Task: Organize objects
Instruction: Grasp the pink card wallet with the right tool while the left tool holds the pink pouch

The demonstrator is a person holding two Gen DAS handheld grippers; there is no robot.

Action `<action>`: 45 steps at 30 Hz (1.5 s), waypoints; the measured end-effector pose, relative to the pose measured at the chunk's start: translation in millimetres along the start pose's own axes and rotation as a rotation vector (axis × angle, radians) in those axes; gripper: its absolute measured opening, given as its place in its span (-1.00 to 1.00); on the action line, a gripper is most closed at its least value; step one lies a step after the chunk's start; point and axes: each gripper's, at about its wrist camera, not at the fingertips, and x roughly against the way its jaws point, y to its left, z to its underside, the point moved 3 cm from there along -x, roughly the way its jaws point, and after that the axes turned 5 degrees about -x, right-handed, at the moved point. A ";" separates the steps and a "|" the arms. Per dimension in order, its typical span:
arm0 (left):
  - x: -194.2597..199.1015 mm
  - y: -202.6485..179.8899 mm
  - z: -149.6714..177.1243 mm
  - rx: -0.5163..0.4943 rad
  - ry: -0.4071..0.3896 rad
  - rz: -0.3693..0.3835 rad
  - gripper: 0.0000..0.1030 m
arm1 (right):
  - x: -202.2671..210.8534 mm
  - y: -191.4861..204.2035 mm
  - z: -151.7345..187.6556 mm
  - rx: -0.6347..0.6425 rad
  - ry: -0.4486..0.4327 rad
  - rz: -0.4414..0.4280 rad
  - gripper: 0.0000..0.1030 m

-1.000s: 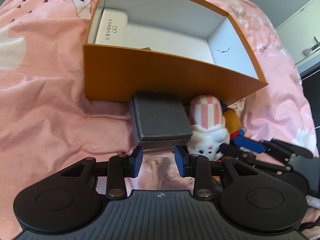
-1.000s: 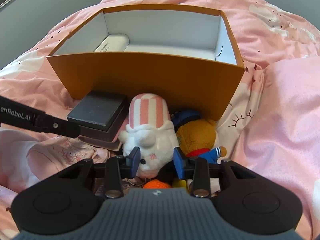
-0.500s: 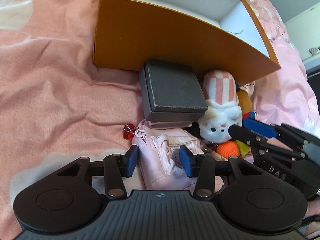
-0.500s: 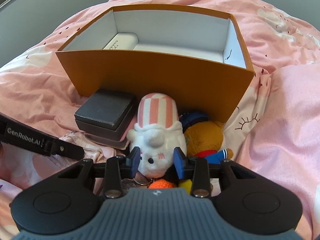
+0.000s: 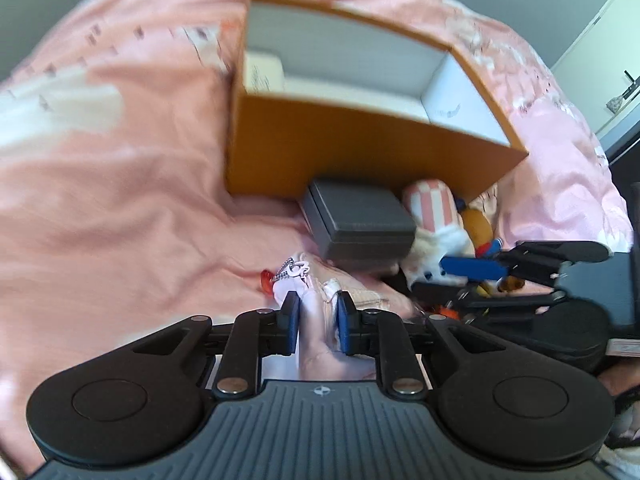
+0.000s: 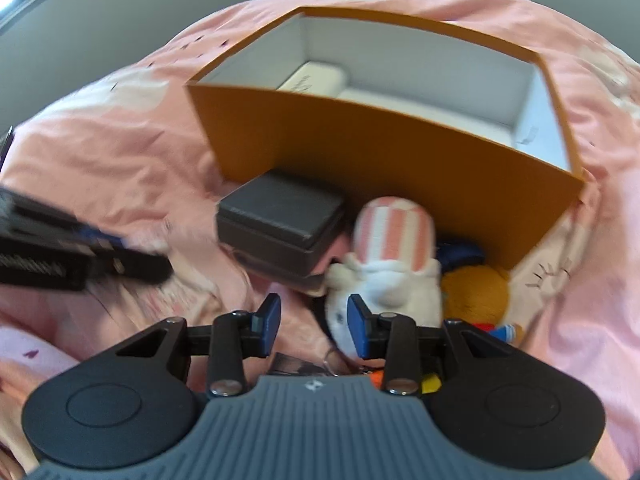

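Note:
An open orange box (image 5: 360, 148) (image 6: 360, 140) stands on a pink bedspread, with a white case (image 5: 262, 70) inside at its left. Against its near wall lie a dark grey box (image 5: 360, 216) (image 6: 280, 216), a pink-striped white plush (image 5: 430, 208) (image 6: 392, 240) and an orange plush (image 6: 476, 292). My left gripper (image 5: 318, 316) is closing its jaws on a pale pink pouch (image 5: 360, 296) with a chain and red charm (image 5: 266, 280); the pads press on it. My right gripper (image 6: 313, 322) is open, its right pad beside the white plush's face.
The bedspread (image 5: 120, 200) is rumpled, with a raised fold to the right of the box (image 6: 600, 280). Small orange and yellow trinkets (image 6: 428, 382) and a key ring lie under my right gripper. Grey walls and a white cabinet (image 5: 616, 40) lie beyond the bed.
My left gripper pulled back from the grey box onto the pink pouch, and its jaws narrowed around it. My right gripper drifted slightly and rolled, jaws unchanged.

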 end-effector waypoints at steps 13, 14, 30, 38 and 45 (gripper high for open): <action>-3.6 15.8 -11.0 -0.017 -0.107 -0.149 -0.59 | -56.3 49.3 3.2 0.450 0.057 0.114 -0.02; -5.2 16.4 -10.6 -0.013 -0.104 -0.145 -0.59 | -60.7 51.4 4.8 0.478 0.064 0.125 0.06; -2.2 30.5 -6.0 0.033 -0.116 -0.134 -0.58 | -71.7 64.1 2.1 0.572 0.065 0.162 -0.57; -1.0 30.6 -5.7 0.035 -0.124 -0.127 -0.58 | -35.9 42.6 -13.2 0.392 0.019 0.091 -1.00; 2.3 32.5 -6.2 0.040 -0.144 -0.130 -0.58 | -45.5 46.8 1.9 0.632 0.069 0.114 -0.20</action>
